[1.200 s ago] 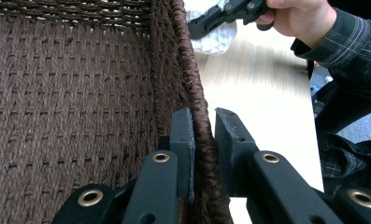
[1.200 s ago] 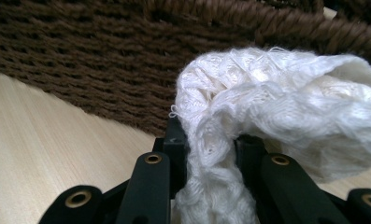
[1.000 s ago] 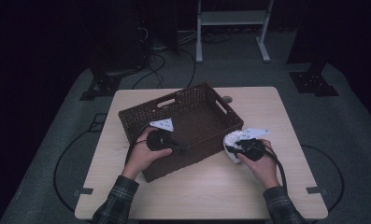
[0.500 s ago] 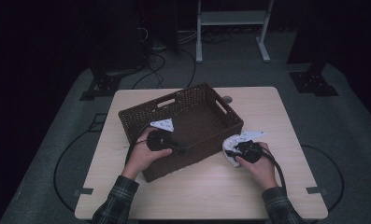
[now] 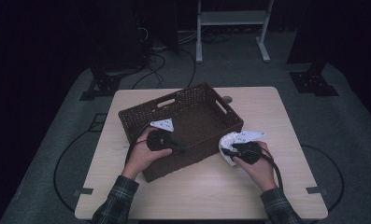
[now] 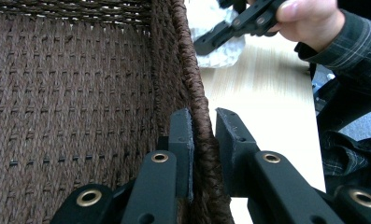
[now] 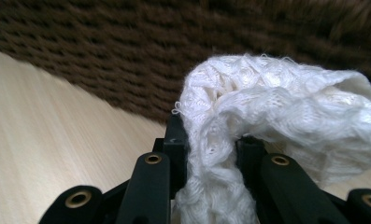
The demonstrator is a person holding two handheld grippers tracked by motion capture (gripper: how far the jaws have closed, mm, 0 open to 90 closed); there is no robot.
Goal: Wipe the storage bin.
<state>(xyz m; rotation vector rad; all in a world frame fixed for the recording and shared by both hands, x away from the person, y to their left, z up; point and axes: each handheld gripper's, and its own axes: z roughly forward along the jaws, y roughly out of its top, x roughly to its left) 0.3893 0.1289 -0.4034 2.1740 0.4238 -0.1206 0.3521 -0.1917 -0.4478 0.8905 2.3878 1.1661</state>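
Note:
A brown woven basket [image 5: 192, 112] sits slantwise on the wooden table. My left gripper [image 5: 179, 148] is shut on its near rim [image 6: 198, 107], one jaw inside the basket and one outside. The right gripper [image 5: 226, 151] is just right of the basket, shut on a white knitted cloth [image 5: 230, 143]. In the right gripper view the cloth [image 7: 267, 107] bulges up between the jaws, close to the basket wall [image 7: 127, 51]. The left gripper view shows the right hand [image 6: 309, 18] and the cloth [image 6: 220, 46] farther off.
The table [image 5: 206, 191] has bare wood in front of and to the right of the basket. A small round fitting [image 5: 226, 99] lies on the table behind the basket. A white frame [image 5: 230, 28] and cables [image 5: 155, 60] stand on the floor beyond.
The right gripper with the white cloth has shifted slightly left, closer to the basket. The left gripper stays on the rim.

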